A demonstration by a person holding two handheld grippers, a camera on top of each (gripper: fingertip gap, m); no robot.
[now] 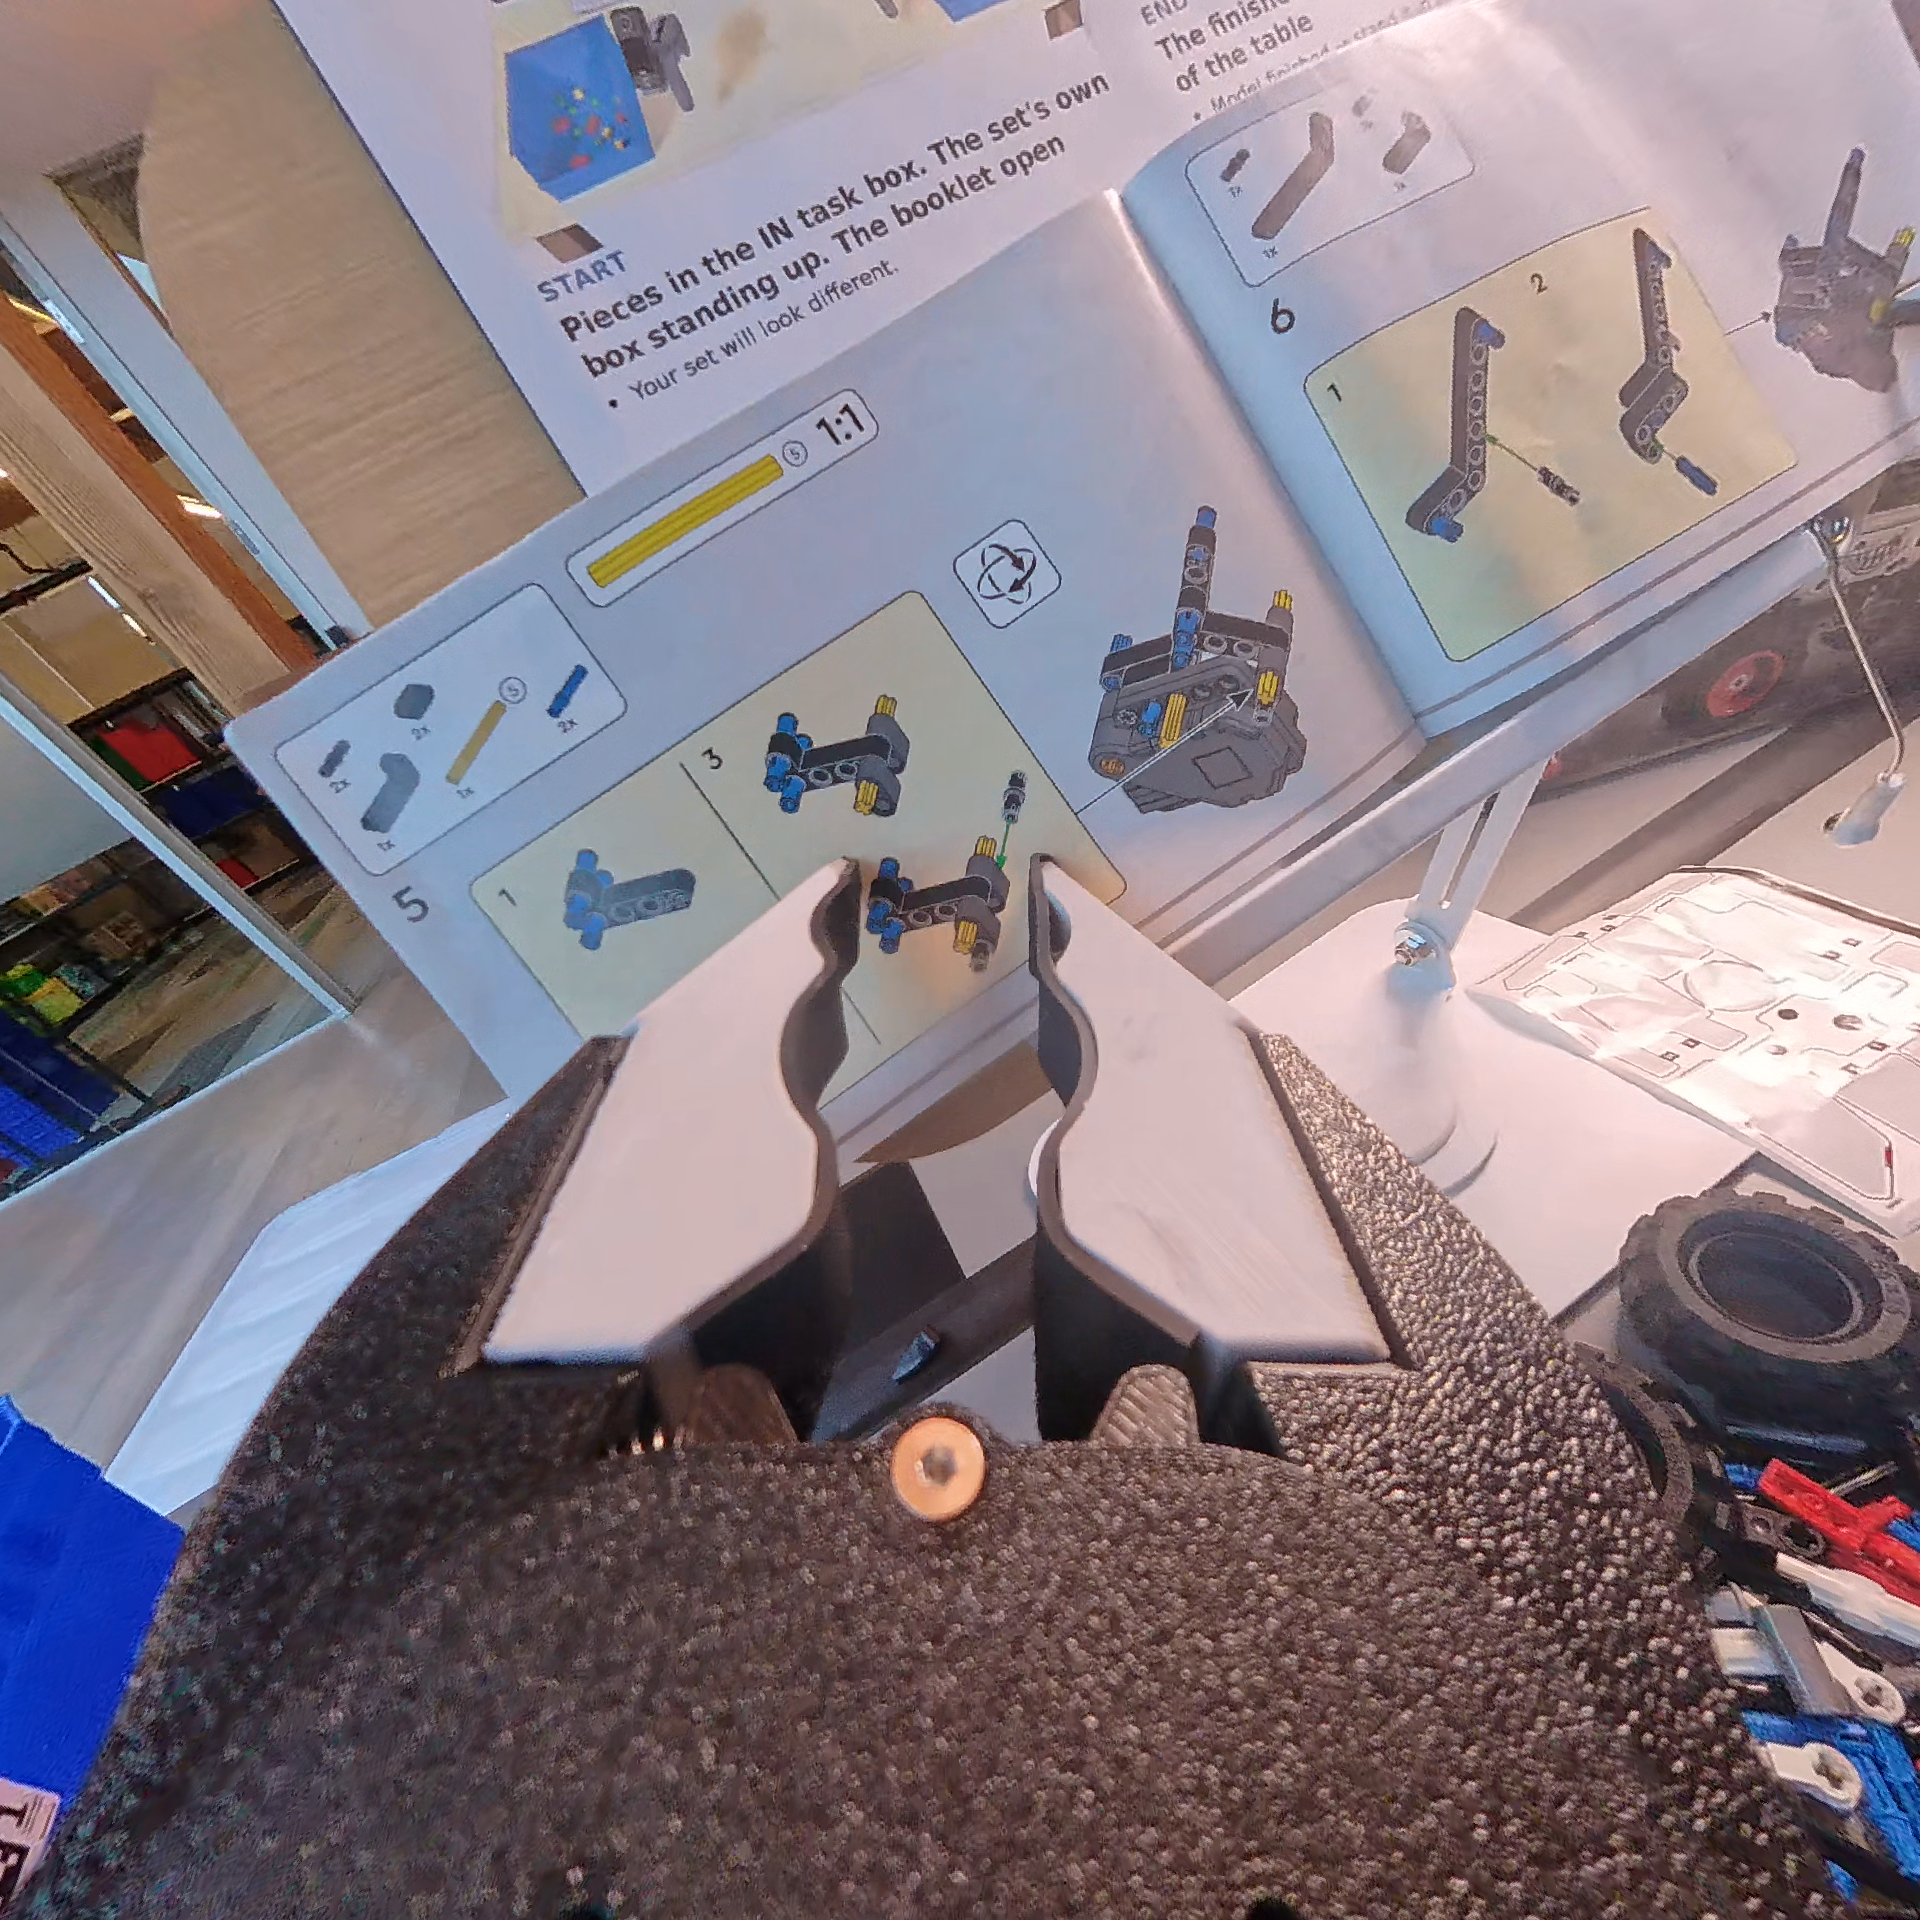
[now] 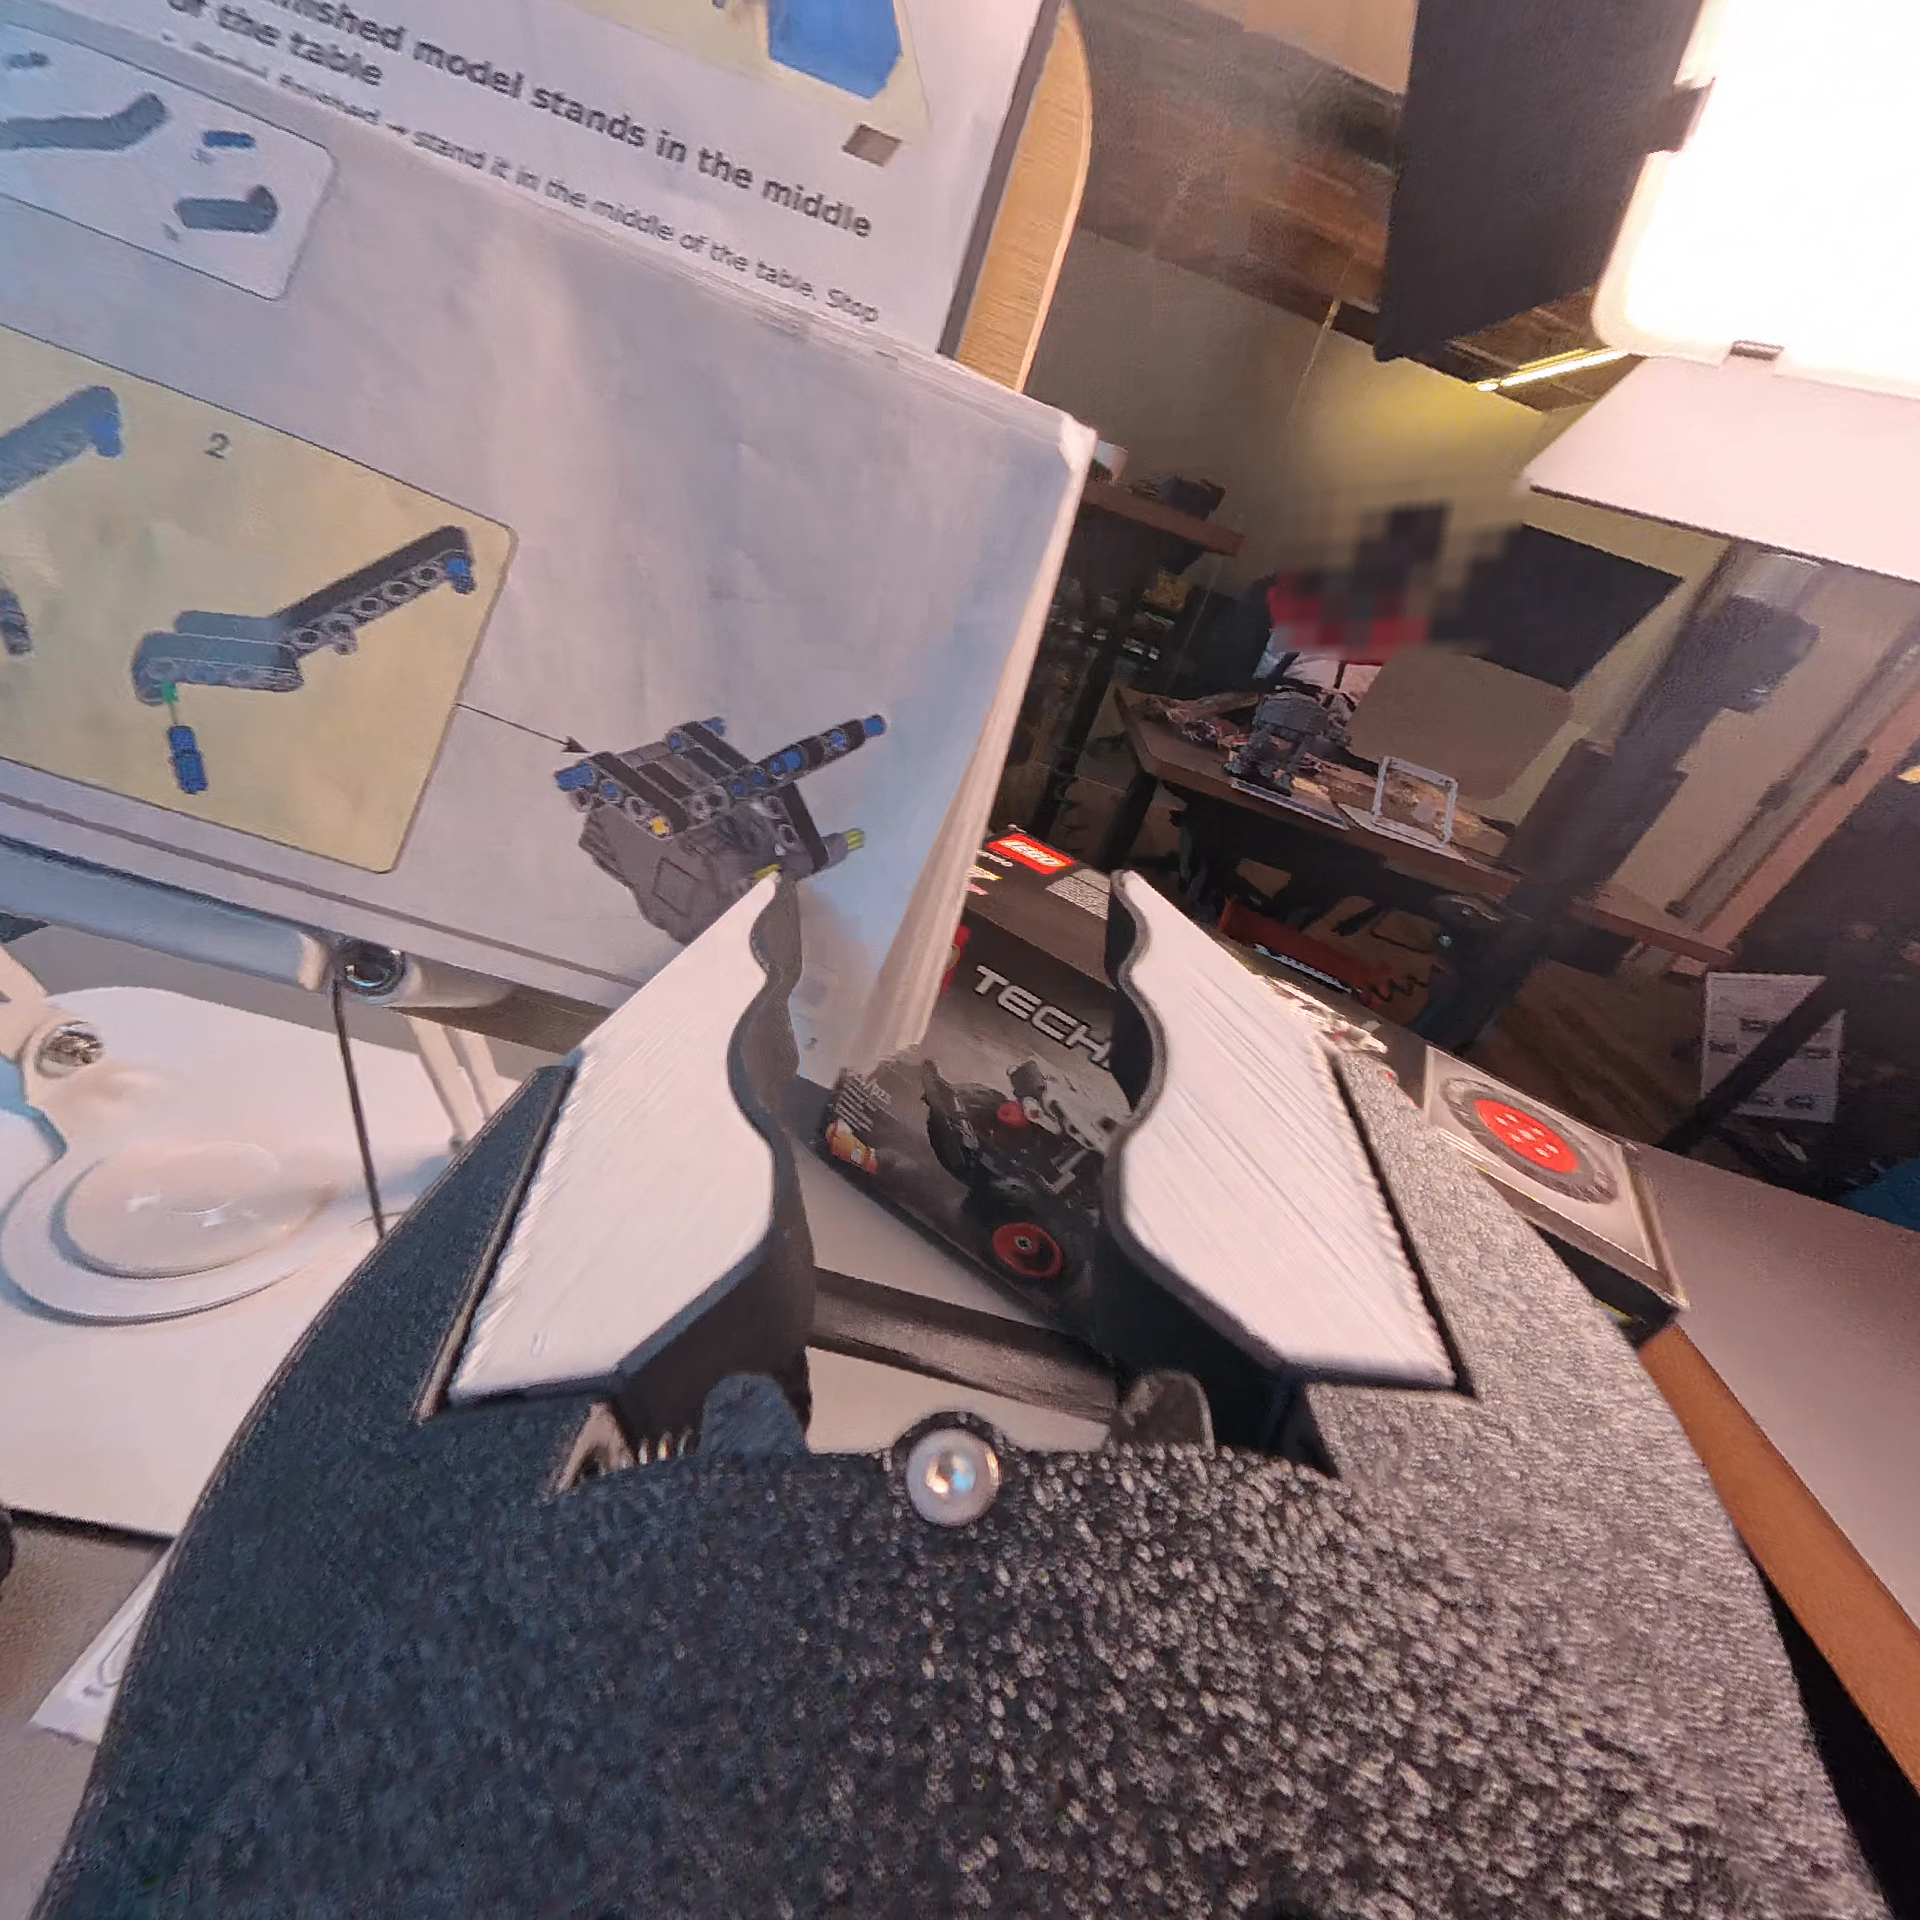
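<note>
Booklet [image 1: 935,582] stands open on a white stand [image 1: 1444,997], presumably so its pages face both hand-held grippers. Left hand-held gripper [image 1: 943,883] and right hand-held gripper [image 2: 945,904] hang before it, jaws spread, holding nothing. Only the left view shows the tyre [image 1: 1766,1288] and loose pieces [image 1: 1829,1621] on the bench [image 1: 1621,1174]; only the right shows the box [image 2: 997,1132].

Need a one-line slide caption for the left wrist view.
Left gripper open and empty, facing an open instruction booklet propped on a white stand; black tyre and loose bricks at right.
</note>
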